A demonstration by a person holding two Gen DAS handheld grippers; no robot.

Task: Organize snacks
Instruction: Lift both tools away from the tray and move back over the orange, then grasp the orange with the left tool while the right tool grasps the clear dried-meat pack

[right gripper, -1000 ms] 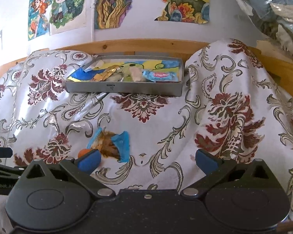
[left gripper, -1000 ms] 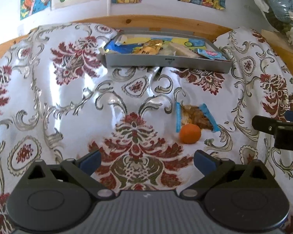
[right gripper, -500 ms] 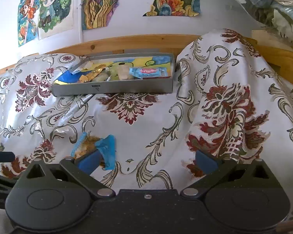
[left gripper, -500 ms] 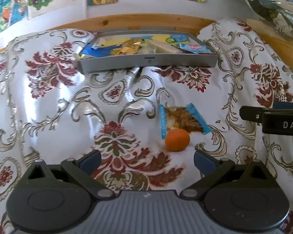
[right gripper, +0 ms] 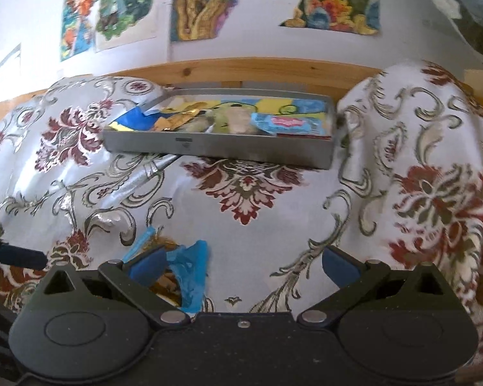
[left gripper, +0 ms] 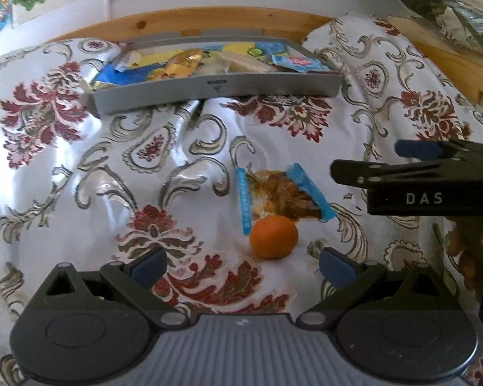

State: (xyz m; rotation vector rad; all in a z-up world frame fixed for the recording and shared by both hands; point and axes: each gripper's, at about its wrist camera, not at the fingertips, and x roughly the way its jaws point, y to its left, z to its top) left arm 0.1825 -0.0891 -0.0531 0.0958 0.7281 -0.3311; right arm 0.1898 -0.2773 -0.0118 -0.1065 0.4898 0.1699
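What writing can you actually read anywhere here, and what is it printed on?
"DAS": white letters on the black body of the right gripper, seen from the left wrist camera; it may be part of a longer word.
Small dark label on the front wall of the grey tray: too small to read.
Pink logo on the light blue snack packet in the tray: blurred, unreadable.

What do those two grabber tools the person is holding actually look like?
Both are black plastic. The left gripper has two angled link arms tipped with blue pads, silver pivot screws, round discs at each side and a ribbed grey body. The right gripper is built the same, but its body is black. Seen from the side it bears white letters "DAS". No cables or sleeves show.
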